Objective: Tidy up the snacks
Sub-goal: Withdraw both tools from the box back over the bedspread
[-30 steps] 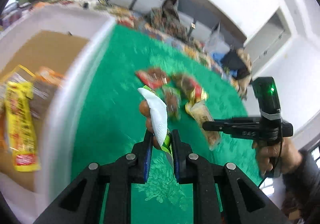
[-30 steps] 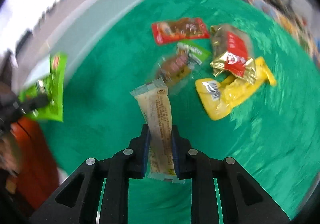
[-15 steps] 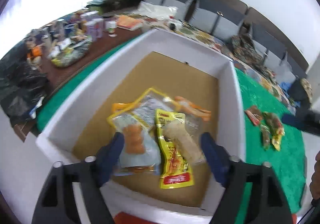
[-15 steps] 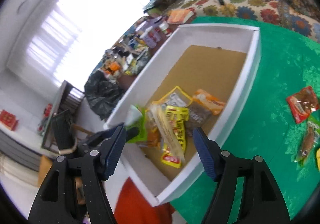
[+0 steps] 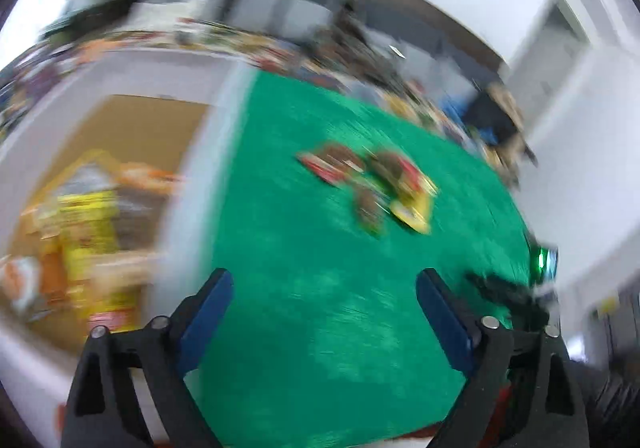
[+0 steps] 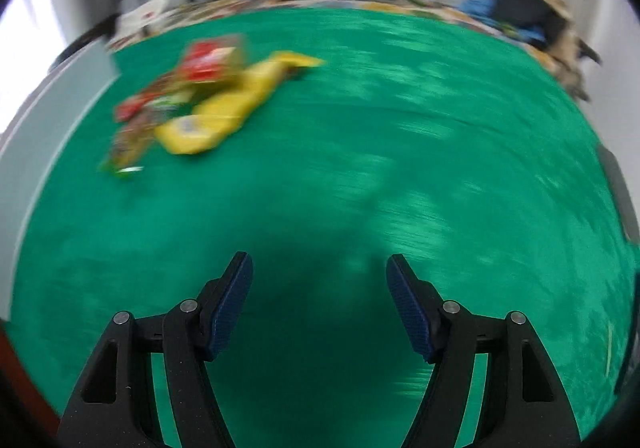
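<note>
Snacks lie in a loose heap on the green surface, at 12 o'clock from the left tongs and 10 o'clock from the right tongs. Both tongs are spread and hold nothing. More snacks lie blurred in the box at 9 o'clock.

The left gripper has matte black, angular finger arms with triangular cut-outs and round silver screw heads — each finger ends in a flat blue pad. The right gripper is built alike, its blue pads finely textured — its black body carries a lit green lamp.
</note>
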`<state>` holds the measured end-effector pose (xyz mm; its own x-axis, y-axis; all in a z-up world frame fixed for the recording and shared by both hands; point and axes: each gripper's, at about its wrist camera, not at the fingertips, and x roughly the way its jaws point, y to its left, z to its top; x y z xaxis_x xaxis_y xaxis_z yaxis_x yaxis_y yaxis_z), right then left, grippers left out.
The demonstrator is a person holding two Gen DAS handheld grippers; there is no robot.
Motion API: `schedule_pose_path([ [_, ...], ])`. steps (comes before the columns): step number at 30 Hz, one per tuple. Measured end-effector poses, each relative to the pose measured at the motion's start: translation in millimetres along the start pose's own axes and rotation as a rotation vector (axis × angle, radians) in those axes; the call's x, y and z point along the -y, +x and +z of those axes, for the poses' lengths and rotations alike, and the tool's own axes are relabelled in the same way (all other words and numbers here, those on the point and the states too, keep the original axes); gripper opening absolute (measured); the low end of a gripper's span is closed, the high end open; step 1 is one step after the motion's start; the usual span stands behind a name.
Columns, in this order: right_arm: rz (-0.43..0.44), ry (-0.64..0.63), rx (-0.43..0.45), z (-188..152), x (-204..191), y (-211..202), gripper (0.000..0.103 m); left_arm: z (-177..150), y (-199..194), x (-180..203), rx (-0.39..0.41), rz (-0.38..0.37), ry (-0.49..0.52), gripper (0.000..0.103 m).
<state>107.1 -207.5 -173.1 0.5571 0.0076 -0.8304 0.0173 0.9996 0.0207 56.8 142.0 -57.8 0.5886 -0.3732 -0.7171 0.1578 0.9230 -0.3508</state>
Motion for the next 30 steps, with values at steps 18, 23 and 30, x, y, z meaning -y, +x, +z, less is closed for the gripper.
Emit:
schedule_pose_path([
  [18, -0.084, 0.069, 0.072, 36.0, 25.9, 34.6, 0.09, -13.0, 192.8, 36.9, -0.055, 0.277, 0.203, 0.098],
  [23, -0.087, 0.07, 0.073, 33.0, 24.8, 32.2, 0.09, -11.8, 191.9, 34.3, -0.067, 0.275, 0.189, 0.103],
  [30, -0.087, 0.07, 0.072, 32.8, 24.8, 32.0, 0.09, -11.1, 190.7, 33.9, -0.067, 0.275, 0.189, 0.103],
])
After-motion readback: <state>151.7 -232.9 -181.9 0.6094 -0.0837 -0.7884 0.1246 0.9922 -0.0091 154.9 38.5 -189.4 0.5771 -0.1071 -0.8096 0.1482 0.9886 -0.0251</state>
